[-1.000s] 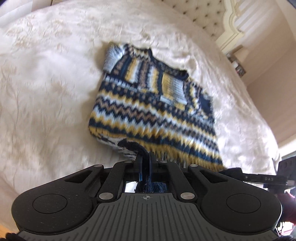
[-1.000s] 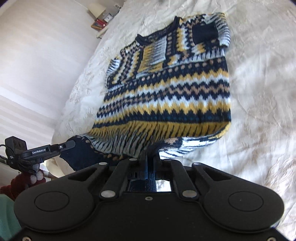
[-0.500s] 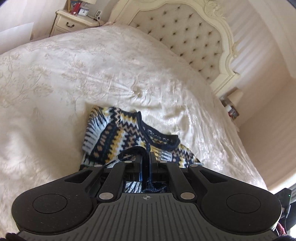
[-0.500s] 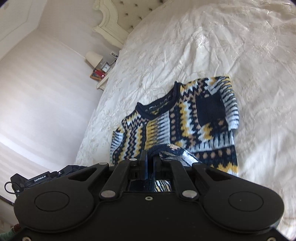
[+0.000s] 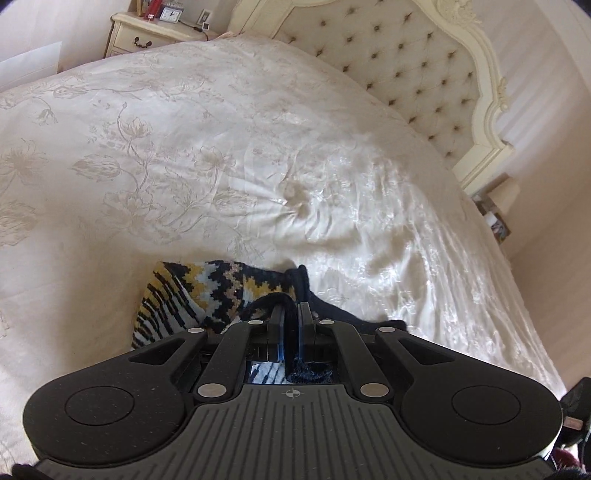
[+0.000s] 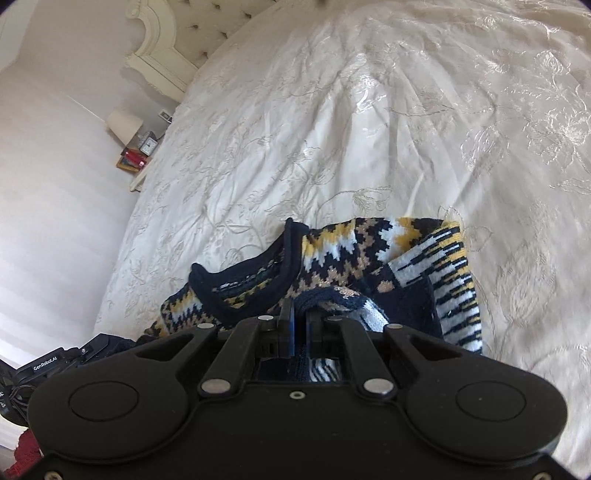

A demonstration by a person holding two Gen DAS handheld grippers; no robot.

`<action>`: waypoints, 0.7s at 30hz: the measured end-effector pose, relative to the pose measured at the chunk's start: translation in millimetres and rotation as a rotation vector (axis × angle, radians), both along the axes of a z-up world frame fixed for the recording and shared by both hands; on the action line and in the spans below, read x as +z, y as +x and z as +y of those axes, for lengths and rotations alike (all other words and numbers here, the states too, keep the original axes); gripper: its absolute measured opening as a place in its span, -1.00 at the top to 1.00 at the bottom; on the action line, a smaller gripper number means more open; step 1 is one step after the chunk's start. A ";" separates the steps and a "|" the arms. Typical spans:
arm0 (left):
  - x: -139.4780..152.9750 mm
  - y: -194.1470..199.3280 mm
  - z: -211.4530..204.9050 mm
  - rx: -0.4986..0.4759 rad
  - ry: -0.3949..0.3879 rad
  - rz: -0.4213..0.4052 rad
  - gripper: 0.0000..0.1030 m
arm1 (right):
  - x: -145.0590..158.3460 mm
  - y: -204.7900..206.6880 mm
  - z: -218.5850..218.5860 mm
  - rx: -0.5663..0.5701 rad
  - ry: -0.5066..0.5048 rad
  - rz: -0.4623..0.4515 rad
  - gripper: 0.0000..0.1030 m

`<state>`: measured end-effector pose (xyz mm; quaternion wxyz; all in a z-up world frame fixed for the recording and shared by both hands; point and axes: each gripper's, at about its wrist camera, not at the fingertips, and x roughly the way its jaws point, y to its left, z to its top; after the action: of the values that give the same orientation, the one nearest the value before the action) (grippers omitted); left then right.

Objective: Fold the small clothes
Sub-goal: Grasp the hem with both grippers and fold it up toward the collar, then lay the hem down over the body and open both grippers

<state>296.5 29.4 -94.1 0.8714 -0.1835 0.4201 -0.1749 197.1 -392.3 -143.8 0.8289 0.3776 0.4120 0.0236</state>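
A small knitted sweater (image 5: 207, 291) with navy, yellow, white and tan zigzag bands lies on a cream bedspread (image 5: 184, 155). My left gripper (image 5: 292, 314) is shut on the sweater's navy bottom hem, carried up close to the navy collar (image 5: 301, 282). My right gripper (image 6: 299, 317) is shut on the hem too, over the sweater's upper part (image 6: 354, 243) near the collar (image 6: 291, 254). Most of the sweater's body is hidden under both grippers.
A tufted cream headboard (image 5: 417, 62) stands at the far end of the bed. A nightstand (image 5: 155, 33) with a clock is at the far left. Another nightstand with a lamp (image 6: 125, 125) and clock stands beside the bed. The left gripper's body (image 6: 48, 363) shows low left.
Both grippers have carried the sweater's bottom hem forward over its body toward the collar. The lower half has folded over, and far less sweater shows ahead of the grippers.
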 end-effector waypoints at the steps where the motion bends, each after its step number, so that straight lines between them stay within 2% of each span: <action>1: -5.1 5.9 -2.3 -0.002 0.017 0.011 0.88 | -5.3 7.3 -0.1 0.002 -0.004 0.014 0.76; 4: -20.1 23.9 -5.8 0.005 0.062 0.054 0.82 | -17.2 23.3 1.7 0.013 -0.028 0.047 0.73; 6: -25.8 32.2 -4.6 0.025 0.070 0.069 0.72 | -24.0 30.5 2.2 0.011 -0.042 0.066 0.64; 8: -25.6 37.1 0.7 0.054 0.059 0.056 0.49 | -27.6 34.2 2.1 0.005 -0.050 0.069 0.62; 11: -18.2 41.7 6.3 0.079 0.077 0.028 0.43 | -27.1 34.2 4.0 0.012 -0.079 0.058 0.57; 12: -15.0 41.7 7.2 0.076 0.088 0.017 0.42 | -25.7 33.6 5.7 0.013 -0.091 0.053 0.52; 16: -2.6 35.2 3.3 0.035 0.131 -0.016 0.30 | -16.8 25.4 11.4 0.003 -0.147 0.012 -0.09; 17: -1.2 31.4 2.1 0.020 0.138 -0.018 0.29 | -13.9 22.8 12.5 0.000 -0.166 -0.004 -0.16; 21: -3.3 15.1 -12.0 -0.065 0.187 -0.013 0.28 | -3.9 16.7 18.5 0.018 -0.230 -0.030 -0.16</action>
<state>311.6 17.4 -97.4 0.8812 -0.0867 0.4347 -0.1645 213.8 -373.8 -147.6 0.8725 0.2761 0.4031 -0.0108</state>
